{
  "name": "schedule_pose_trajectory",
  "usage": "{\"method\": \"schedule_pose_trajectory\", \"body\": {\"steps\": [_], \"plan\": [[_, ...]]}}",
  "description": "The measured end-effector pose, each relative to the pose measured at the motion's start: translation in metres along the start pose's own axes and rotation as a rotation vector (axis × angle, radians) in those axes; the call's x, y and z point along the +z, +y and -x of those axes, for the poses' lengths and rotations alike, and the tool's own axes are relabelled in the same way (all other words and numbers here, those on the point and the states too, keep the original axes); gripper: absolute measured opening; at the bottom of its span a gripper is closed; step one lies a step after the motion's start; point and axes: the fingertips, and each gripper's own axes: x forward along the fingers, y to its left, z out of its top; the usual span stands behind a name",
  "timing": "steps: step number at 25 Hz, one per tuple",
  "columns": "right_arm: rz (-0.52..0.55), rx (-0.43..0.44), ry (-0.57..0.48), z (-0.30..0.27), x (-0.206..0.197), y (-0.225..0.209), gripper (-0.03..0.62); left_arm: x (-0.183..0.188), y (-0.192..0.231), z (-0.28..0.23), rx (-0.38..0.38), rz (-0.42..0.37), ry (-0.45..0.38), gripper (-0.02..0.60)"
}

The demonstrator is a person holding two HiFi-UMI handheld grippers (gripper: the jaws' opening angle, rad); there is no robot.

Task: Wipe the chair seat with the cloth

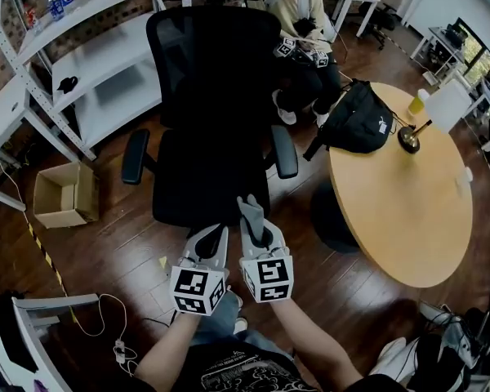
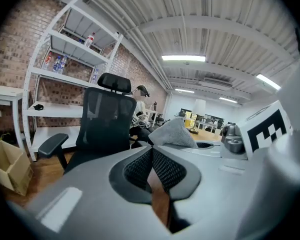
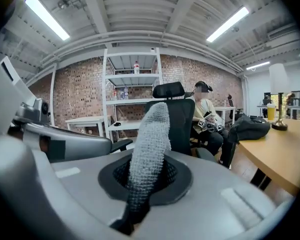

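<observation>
A black office chair [image 1: 211, 96] stands in front of me, and its seat [image 1: 208, 174] is bare. The right gripper [image 1: 256, 233] is shut on a grey cloth [image 1: 250, 213], which sticks up out of its jaws just at the seat's front edge. In the right gripper view the cloth [image 3: 150, 144] stands upright between the jaws, with the chair [image 3: 182, 116] behind it. The left gripper [image 1: 215, 237] sits beside it, shut with nothing in it. The left gripper view shows its jaws pressed together, the chair [image 2: 107, 121] to the left and the cloth [image 2: 172, 133] to the right.
A round wooden table [image 1: 400, 194] stands to the right with a black bag [image 1: 355, 121] on it. A person [image 1: 306, 47] sits behind the chair. White shelving [image 1: 90, 55] lines the left side. A cardboard box [image 1: 64, 193] and a cable [image 1: 106, 317] lie on the floor.
</observation>
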Motion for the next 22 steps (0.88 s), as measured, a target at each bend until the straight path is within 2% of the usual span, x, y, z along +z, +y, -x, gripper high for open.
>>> {"method": "schedule_pose_trajectory", "body": {"steps": [9,22], "plan": [[-0.011,0.005,-0.136,0.099,0.037,0.037,0.011,0.021,-0.065,0.077,-0.027,-0.031,-0.078,0.005],[0.005,0.053,-0.187,0.193,0.047,0.072,0.011,0.017,-0.128,0.148,-0.044,-0.070,-0.079,0.005]]}}
